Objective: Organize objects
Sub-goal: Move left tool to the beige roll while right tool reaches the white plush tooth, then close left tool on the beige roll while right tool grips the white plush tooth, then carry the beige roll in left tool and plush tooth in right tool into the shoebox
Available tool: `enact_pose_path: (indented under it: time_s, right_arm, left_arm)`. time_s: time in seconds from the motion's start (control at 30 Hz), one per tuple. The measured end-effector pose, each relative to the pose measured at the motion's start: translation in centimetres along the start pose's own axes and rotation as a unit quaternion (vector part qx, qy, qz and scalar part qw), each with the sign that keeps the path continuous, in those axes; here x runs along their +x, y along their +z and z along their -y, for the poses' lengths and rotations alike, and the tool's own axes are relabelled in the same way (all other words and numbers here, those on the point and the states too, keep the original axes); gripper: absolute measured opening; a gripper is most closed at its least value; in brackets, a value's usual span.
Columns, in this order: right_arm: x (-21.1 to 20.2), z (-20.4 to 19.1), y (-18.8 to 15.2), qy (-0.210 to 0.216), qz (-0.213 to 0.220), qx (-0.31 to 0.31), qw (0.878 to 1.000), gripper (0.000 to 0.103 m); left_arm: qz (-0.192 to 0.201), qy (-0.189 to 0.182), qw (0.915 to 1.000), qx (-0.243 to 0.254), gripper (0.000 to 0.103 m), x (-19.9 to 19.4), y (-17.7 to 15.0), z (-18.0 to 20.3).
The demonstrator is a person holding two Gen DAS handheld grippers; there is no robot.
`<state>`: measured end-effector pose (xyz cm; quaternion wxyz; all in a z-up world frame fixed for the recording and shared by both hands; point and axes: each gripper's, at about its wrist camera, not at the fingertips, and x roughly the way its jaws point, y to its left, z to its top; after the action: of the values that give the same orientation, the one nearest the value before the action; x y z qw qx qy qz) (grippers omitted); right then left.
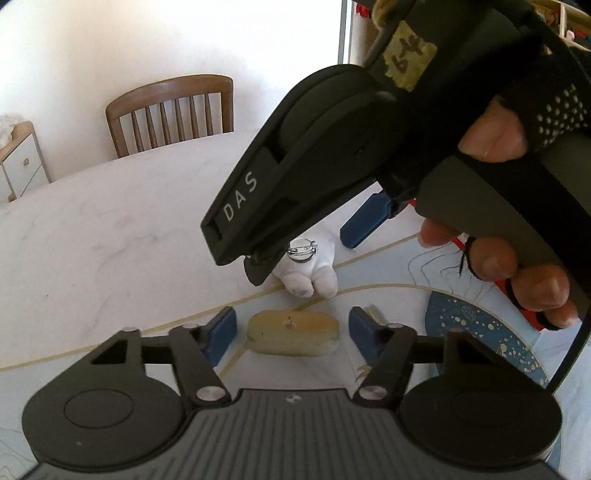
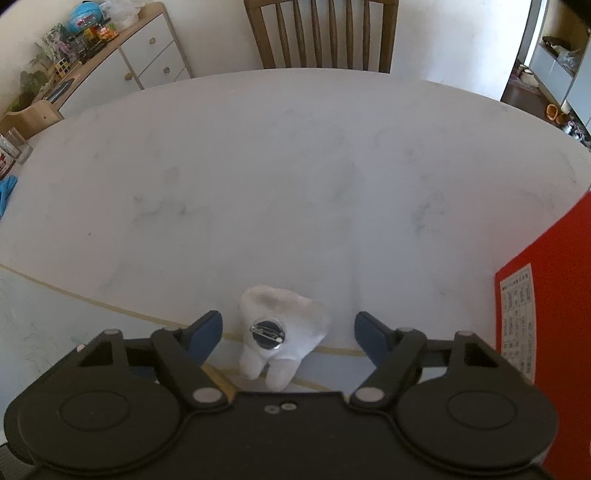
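A white plush tooth-shaped brooch (image 2: 275,334) with a round metal pin back lies face down at the mat's edge; it also shows in the left wrist view (image 1: 308,267). My right gripper (image 2: 288,338) is open, its blue pads on either side of the brooch, not touching it. In the left wrist view the right gripper (image 1: 306,247) hangs over the brooch. A tan oval bread-like piece (image 1: 293,332) lies on the mat between the blue pads of my open left gripper (image 1: 291,332).
A pale mat with gold lines (image 1: 388,266) covers the near part of the white marble table (image 2: 258,177). A red box (image 2: 554,314) stands at the right. A dark blue speckled plate (image 1: 480,332) lies to the right. A wooden chair (image 2: 321,33) stands behind the table.
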<state>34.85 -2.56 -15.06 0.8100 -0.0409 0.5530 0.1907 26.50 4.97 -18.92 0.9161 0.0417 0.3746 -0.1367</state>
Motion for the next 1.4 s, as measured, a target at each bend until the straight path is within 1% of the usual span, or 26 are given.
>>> enact_pose_path:
  time_s: [0.07, 0.13, 0.2, 0.23, 0.3, 0.47, 0.67, 0.87, 1.0, 1.07, 1.13, 1.4]
  right_arm:
    - [0.0, -0.1, 0.0, -0.003, -0.001, -0.004, 1.0, 0.072]
    - [-0.1, -0.2, 0.0, -0.006, -0.001, -0.008, 1.0, 0.068]
    - [-0.1, -0.3, 0.1, -0.012, -0.001, -0.012, 1.0, 0.063]
    - [-0.1, -0.4, 0.2, -0.016, -0.001, -0.015, 1.0, 0.061]
    - [-0.1, -0.5, 0.2, -0.019, 0.0, -0.015, 1.0, 0.052]
    - [-0.4, -0.5, 0.4, -0.02, 0.002, -0.009, 1.0, 0.048]
    - [-2.4, 0.0, -0.4, -0.012, 0.014, -0.002, 1.0, 0.047]
    - [-5.6, 0.6, -1.9, 0.005, 0.032, 0.004, 0.999, 0.047]
    - [-8.3, 0.8, -3.1, 0.017, 0.046, 0.009, 0.999, 0.047]
    - [-9.5, 0.8, -4.0, 0.021, 0.051, 0.012, 0.998, 0.047]
    - [-10.8, 0.9, -4.8, 0.029, 0.058, 0.014, 0.998, 0.047]
    - [-15.9, 2.2, -8.3, 0.035, 0.087, 0.019, 0.995, 0.047]
  left_arm:
    - [0.002, 0.001, 1.0, -0.003, 0.058, -0.1, 0.0, -0.1]
    - [0.002, 0.003, 1.0, -0.005, 0.056, -0.1, 0.0, -0.2]
    - [0.003, -0.002, 1.0, -0.005, 0.051, -0.1, 0.0, -0.1]
    - [0.003, -0.001, 1.0, -0.003, 0.051, -0.1, 0.1, -0.1]
    - [0.003, 0.001, 1.0, -0.002, 0.05, -0.1, 0.1, 0.0]
    - [-0.003, 0.004, 1.0, -0.003, 0.05, -0.2, 0.1, 0.0]
    - [-0.006, 0.003, 0.9999, -0.008, 0.05, -1.3, 0.3, -0.3]
    - [-0.007, -0.002, 0.9996, -0.029, 0.05, -3.9, 0.7, -0.7]
    - [0.007, -0.01, 0.999, -0.043, 0.05, -6.6, 1.5, -1.0]
    - [0.012, -0.014, 0.9987, -0.048, 0.05, -8.2, 1.2, -0.6]
    - [0.014, -0.015, 0.9986, -0.048, 0.05, -9.3, 1.7, -0.5]
    - [0.025, -0.029, 0.9984, -0.042, 0.05, -13.3, 2.6, 1.0]
